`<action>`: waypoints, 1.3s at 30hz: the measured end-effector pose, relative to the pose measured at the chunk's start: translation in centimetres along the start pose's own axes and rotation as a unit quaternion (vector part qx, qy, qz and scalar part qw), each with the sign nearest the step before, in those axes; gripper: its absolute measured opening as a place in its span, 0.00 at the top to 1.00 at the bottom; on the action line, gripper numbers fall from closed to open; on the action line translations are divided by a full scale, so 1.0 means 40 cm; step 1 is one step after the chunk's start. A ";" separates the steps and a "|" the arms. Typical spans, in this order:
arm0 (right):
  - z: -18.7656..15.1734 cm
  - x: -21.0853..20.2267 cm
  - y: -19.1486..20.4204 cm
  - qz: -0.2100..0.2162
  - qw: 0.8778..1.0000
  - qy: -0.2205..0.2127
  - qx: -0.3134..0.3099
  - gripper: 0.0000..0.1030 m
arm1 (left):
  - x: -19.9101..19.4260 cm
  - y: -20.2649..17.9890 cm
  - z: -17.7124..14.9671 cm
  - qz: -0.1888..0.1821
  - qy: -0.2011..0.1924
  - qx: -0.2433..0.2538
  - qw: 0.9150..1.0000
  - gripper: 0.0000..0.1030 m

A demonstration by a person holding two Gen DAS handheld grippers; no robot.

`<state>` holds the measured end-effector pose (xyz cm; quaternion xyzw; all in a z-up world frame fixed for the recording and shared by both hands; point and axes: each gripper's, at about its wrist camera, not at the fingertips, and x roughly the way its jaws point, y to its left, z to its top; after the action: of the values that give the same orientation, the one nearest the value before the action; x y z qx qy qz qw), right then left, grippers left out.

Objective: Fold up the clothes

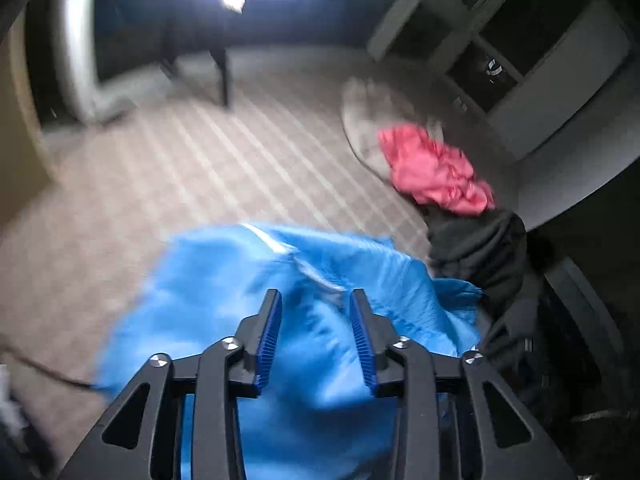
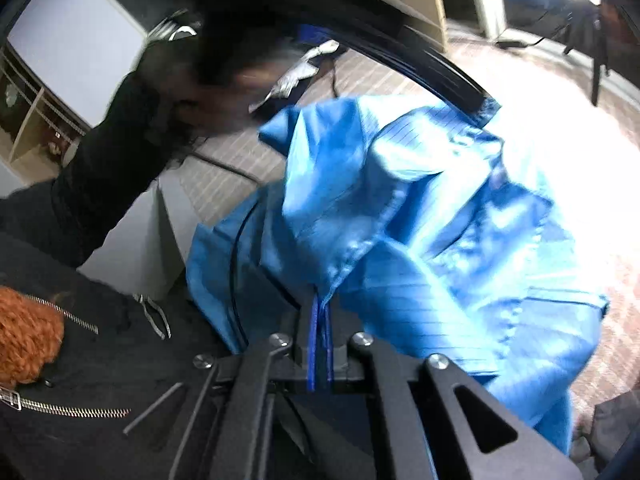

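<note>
Across the striped carpet (image 1: 224, 160) sprawls a crumpled blue garment (image 1: 320, 364), with a pink cloth (image 1: 434, 170) far right. Above it, the left gripper (image 1: 316, 304) stands partly open and empty; the right gripper (image 2: 323, 308) pinches a blue fold.

Blue garment (image 2: 420, 208): thin woven cloth, slight sheen, fine pinstripe grid, I see glossy highlights on folds. Left claw (image 1: 316, 312): matt black plastic frame, ribbed blue pads, bright metal screw heads. Right claw (image 2: 322, 320): same finish. Pink garment (image 1: 434, 170): soft matt cloth, crumpled. Black jacket (image 2: 80, 392): matt cloth, metal zips. Orange piece (image 2: 28, 336): chunky rough knit. Floor (image 1: 200, 152): matt striped carpet.
</note>
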<state>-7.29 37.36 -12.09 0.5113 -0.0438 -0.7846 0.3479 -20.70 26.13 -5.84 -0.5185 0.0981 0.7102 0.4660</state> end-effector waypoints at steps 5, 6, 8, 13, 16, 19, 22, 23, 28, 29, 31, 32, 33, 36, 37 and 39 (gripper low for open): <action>-0.021 -0.017 0.036 -0.046 0.997 0.010 -0.060 0.73 | -0.181 0.066 -0.120 0.067 -0.033 -0.037 0.997 0.61; -0.027 -0.013 0.050 -0.056 0.996 0.015 -0.075 0.72 | -0.185 0.072 -0.141 0.071 -0.030 -0.047 0.996 0.61; -0.036 -0.002 0.073 -0.073 0.992 0.024 -0.105 0.69 | -0.186 0.095 -0.193 0.078 -0.021 -0.066 0.995 0.61; -0.004 0.040 0.101 -0.099 0.981 0.058 -0.156 0.98 | -0.180 0.138 -0.297 0.087 -0.007 -0.108 0.990 0.61; 0.080 -0.018 0.063 -0.060 0.991 0.018 -0.117 0.99 | -0.177 0.130 -0.314 0.087 -0.009 -0.110 0.990 0.61; 0.198 -0.122 -0.035 -0.047 0.996 -0.059 -0.051 0.98 | -0.174 0.117 -0.306 0.088 -0.012 -0.103 0.991 0.61; 0.289 -0.209 -0.193 -0.061 0.990 -0.117 0.040 0.89 | -0.164 0.105 -0.286 0.086 -0.013 -0.097 0.992 0.61; 0.305 -0.225 -0.237 -0.060 0.990 -0.115 0.064 0.75 | -0.159 0.101 -0.278 0.085 -0.013 -0.093 0.992 0.61; 0.274 -0.261 -0.338 -0.024 0.990 -0.105 0.091 0.54 | -0.134 0.096 -0.239 0.095 0.000 -0.074 0.993 0.61; 0.262 -0.254 -0.345 -0.006 0.990 -0.101 0.095 0.54 | -0.130 0.098 -0.232 0.096 0.003 -0.074 0.993 0.61; 0.238 -0.238 -0.353 0.029 0.991 -0.091 0.097 0.54 | -0.125 0.105 -0.221 0.095 0.008 -0.075 0.993 0.61; 0.227 -0.226 -0.346 0.048 0.991 -0.083 0.089 0.54 | -0.122 0.110 -0.216 0.096 0.011 -0.076 0.992 0.61; 0.214 -0.209 -0.332 0.061 0.992 -0.075 0.078 0.54 | -0.120 0.115 -0.214 0.098 0.014 -0.077 0.992 0.61; 0.185 -0.144 -0.286 0.065 0.997 -0.029 0.035 0.54 | -0.116 0.127 -0.213 0.102 0.021 -0.083 0.991 0.61; 0.177 -0.122 -0.272 0.065 0.998 -0.013 0.020 0.54 | -0.117 0.130 -0.215 0.104 0.021 -0.085 0.991 0.61; 0.163 -0.082 -0.247 0.067 0.998 0.015 -0.002 0.54 | -0.121 0.139 -0.222 0.105 0.020 -0.091 0.990 0.61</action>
<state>-16.90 44.89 -10.69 0.5181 -0.0715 -0.7520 0.4013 -19.08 14.83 -7.68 -0.5595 0.0959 0.7507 0.3381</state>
